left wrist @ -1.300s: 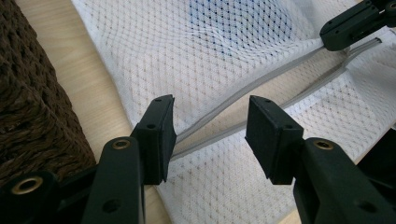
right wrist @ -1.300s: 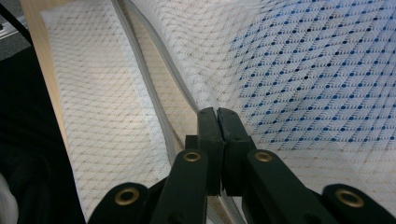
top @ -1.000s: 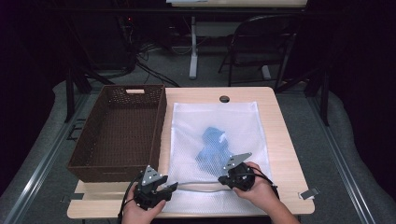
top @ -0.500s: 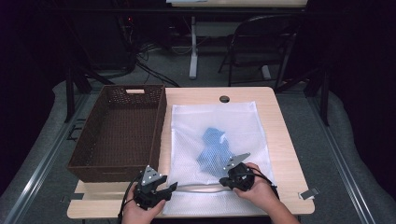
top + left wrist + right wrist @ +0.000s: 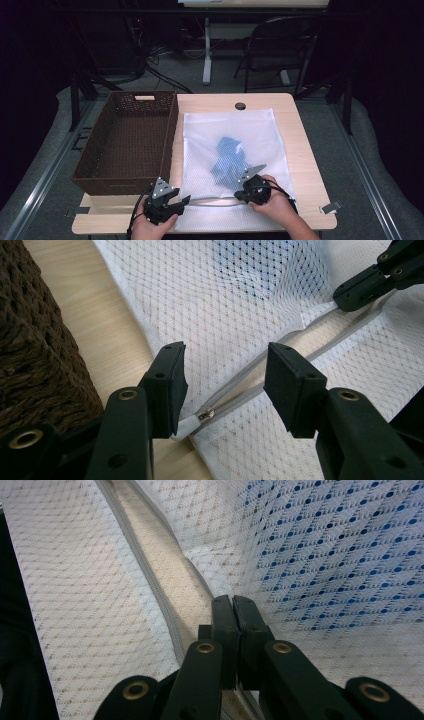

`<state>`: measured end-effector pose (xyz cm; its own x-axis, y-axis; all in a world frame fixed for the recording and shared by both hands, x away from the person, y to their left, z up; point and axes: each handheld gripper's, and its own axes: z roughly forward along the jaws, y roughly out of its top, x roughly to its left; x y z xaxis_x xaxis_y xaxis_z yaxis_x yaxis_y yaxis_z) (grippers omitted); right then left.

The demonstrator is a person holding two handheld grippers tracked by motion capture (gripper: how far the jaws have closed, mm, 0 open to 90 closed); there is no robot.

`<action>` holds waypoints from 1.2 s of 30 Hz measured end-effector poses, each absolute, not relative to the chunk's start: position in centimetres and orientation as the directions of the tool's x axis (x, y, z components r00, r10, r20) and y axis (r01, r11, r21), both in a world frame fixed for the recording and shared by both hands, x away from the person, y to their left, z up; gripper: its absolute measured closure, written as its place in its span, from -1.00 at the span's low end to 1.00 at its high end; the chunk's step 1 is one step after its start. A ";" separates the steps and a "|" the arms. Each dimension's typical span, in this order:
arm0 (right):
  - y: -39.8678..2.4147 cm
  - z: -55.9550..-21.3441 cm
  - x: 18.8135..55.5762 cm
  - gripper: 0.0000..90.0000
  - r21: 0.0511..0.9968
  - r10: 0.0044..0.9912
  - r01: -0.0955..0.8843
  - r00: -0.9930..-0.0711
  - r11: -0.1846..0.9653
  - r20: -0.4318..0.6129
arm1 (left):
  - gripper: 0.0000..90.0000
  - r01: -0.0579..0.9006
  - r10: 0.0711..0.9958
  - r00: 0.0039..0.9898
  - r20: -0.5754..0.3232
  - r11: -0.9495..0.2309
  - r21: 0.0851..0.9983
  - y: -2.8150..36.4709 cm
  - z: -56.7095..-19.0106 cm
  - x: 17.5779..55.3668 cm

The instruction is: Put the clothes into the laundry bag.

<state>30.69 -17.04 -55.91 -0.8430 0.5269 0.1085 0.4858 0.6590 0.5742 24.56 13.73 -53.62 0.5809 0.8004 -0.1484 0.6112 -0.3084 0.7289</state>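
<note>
A white mesh laundry bag point(image 5: 230, 150) lies flat on the right half of a wooden tabletop point(image 5: 300, 150), just beside a dark brown woven basket point(image 5: 127, 142) that stands on the left half. A blue dotted garment point(image 5: 229, 160) shows through the mesh near the middle of the bag. The bag's zipper point(image 5: 212, 201) runs along its near edge, close to the person's side of the tabletop, and is parted there so that bare wood shows through the gap.

The person's left hand point(image 5: 150, 227) holds the left tongs point(image 5: 181, 201) at the near left corner of the bag. Seen from the left gripper view, these tongs point(image 5: 225, 385) stand open, one jaw on either side of the zipper line, with the small metal zipper pull point(image 5: 206, 415) lying between them and untouched by either pad. The basket's woven wall point(image 5: 35, 355) fills the left edge of that view.

The person's right hand point(image 5: 277, 207) holds the right tongs point(image 5: 239, 196) farther along the same edge, near the bag's near right part. In the right gripper view the right tongs point(image 5: 233, 605) are pressed together, pinching the mesh at the upper lip of the zipper opening and lifting it slightly off the tabletop, with the blue dotted cloth point(image 5: 350, 545) just beyond the pinch. The left gripper view shows these closed tongs point(image 5: 350, 297) at its upper right, clamped on the same grey zipper tape.
</note>
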 end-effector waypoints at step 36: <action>-17.3 -53.9 30.2 -0.01 0.647 0.557 0.440 -0.830 0.623 0.028 | 0.17 0.609 0.796 0.583 -0.160 -0.298 0.735 13.9 -53.7 24.8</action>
<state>30.16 -17.26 -53.85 -0.8301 0.5569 0.0284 0.4401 0.6230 0.6466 24.76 13.94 -53.68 0.5832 0.7964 -0.1601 0.6089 -0.2980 0.7351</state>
